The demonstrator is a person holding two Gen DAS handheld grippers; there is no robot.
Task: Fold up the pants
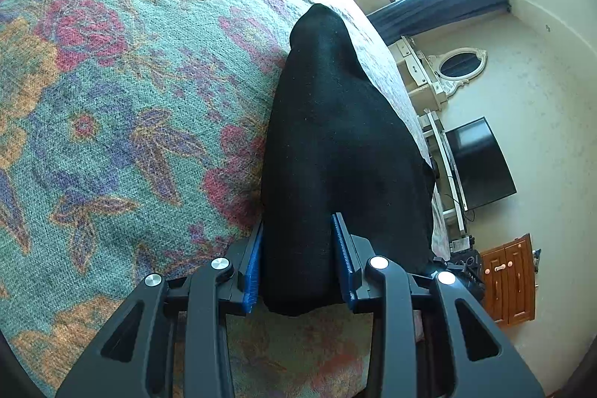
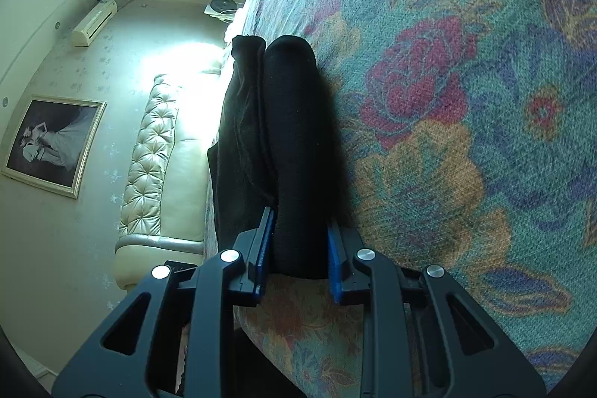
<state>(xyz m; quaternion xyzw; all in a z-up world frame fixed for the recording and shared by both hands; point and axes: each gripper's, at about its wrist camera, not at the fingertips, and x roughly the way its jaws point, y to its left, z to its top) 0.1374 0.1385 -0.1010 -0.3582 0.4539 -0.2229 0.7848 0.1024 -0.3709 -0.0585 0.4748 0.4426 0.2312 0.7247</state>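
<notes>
In the left wrist view, a floral bedspread (image 1: 112, 99) in teal, red and orange fills the whole left side, flat and bare, open all the way to the far edge of the bed. Right of centre, the black pants (image 1: 335, 144) lie along the bed's right edge as a thick folded band running away from the camera, its far end rounded. The left gripper (image 1: 298, 260) has its blue pads (image 1: 250, 271) pressed against both sides of the near end of that band, jaws narrowed onto the cloth. Past the bed edge, the wall carries an oval mirror (image 1: 457, 64), a dark television (image 1: 479, 163) and a small wooden cabinet (image 1: 509, 280).

In the right wrist view, a framed picture (image 2: 54, 144) and a tufted cream headboard (image 2: 156, 152) stand left of the bed edge. The pants (image 2: 291, 137) sit just inside that edge, with looser folds on the left. The right gripper (image 2: 300, 248) pinches the near end of the rolled band between its pads. To the right, the bedspread (image 2: 466, 99) lies open.
</notes>
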